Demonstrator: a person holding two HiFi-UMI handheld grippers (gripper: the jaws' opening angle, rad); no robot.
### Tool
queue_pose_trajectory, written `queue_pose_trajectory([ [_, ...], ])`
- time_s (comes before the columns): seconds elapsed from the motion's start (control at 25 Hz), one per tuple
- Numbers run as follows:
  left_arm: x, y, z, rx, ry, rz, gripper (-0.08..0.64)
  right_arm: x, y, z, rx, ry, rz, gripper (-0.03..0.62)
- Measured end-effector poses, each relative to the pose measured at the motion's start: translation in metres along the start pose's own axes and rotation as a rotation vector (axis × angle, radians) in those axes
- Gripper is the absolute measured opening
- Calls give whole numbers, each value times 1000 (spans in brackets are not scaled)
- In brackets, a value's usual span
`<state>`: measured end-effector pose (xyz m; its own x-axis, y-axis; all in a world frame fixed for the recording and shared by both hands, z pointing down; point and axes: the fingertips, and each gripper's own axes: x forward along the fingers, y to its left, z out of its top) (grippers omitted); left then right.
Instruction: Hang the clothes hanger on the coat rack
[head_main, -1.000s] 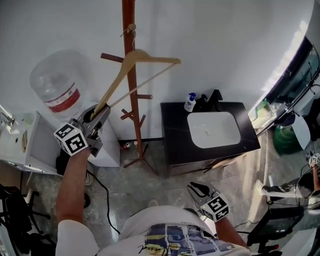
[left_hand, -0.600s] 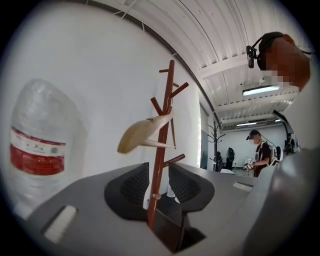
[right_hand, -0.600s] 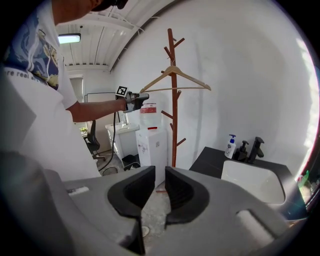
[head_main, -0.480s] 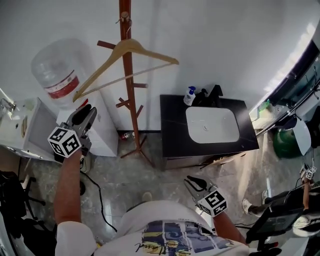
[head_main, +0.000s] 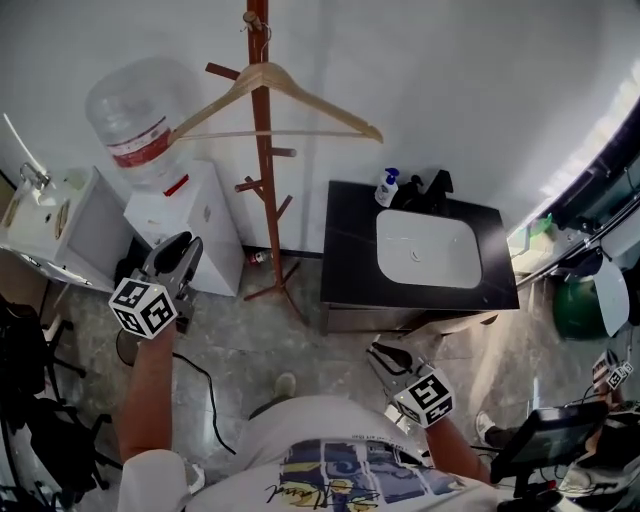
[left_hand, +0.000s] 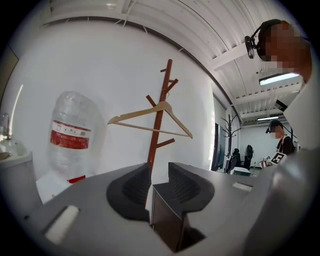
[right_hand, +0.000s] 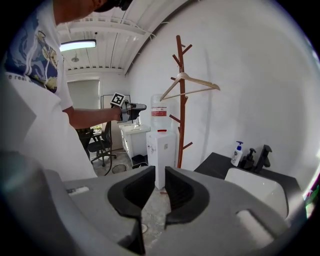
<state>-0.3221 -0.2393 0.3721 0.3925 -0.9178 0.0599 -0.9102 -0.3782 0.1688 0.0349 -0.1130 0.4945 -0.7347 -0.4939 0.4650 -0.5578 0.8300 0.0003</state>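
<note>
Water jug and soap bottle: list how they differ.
The water jug is large, clear, red-labelled; the soap bottle is small, white, blue-capped. The water jug tops the white dispenser left of the coat rack; the soap bottle stands on the black counter right of it. Both stand by the wall.

The head view's top edge is cutting off the coat rack (head_main: 265, 180); my left gripper (left_hand: 159, 172) is hiding its foot in the left gripper view.

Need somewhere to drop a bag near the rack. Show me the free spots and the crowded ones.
Free: the floor before the rack, between dispenser and counter; the counter strip left of the basin. Crowded: the counter's back edge with soap bottle and tap; the left, with chair and cable.
</note>
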Motion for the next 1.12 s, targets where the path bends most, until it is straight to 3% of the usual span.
queue_pose_trajectory([
  [0.2, -15, -78, -17, 34, 29, -28, 104, -14, -2, 4, -27, -35, 34, 55],
  [0.4, -25, -157, -38, 14, 58, -70, 95, -30, -2, 2, -31, -72, 64, 37],
  [0.56, -31, -205, -45, 10, 59, -77, 93, -43, 2, 4, -53, -98, 91, 26],
  [0.84, -47, -302, -63, 69, 66, -139, 45, -73, 15, 11, -63, -144, 133, 9],
  [1.12, -63, -373, -99, 41, 122, -199, 3, -104, 38, 16, -87, -196, 178, 3],
])
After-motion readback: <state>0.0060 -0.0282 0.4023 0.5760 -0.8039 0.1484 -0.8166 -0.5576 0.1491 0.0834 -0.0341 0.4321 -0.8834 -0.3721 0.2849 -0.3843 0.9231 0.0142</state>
